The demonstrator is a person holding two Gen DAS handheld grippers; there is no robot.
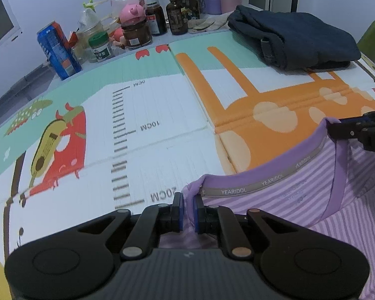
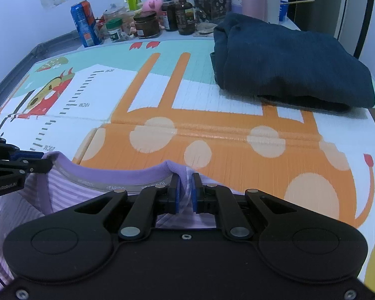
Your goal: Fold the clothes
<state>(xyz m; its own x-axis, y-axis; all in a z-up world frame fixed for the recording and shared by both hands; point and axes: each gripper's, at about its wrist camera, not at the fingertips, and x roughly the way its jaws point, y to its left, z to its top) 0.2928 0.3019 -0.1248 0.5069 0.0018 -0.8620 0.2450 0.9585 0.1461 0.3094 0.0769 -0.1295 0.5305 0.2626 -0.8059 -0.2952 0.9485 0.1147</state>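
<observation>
Now the purple striped shirt (image 1: 312, 190) (collar stretched between them) is pinched by the left gripper (image 1: 187, 208) and right gripper (image 2: 185, 190); folded navy garment (image 2: 287, 65) lies at one o'clock.

Left gripper (image 1: 187, 210) and right gripper (image 2: 185, 192) both angle downward, jaws clamped on fabric.

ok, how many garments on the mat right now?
2. The purple striped shirt lies at the near edge, with the left claw and right claw shut on its neckline. The folded dark garment sits far right. It may hide another piece under it.
</observation>
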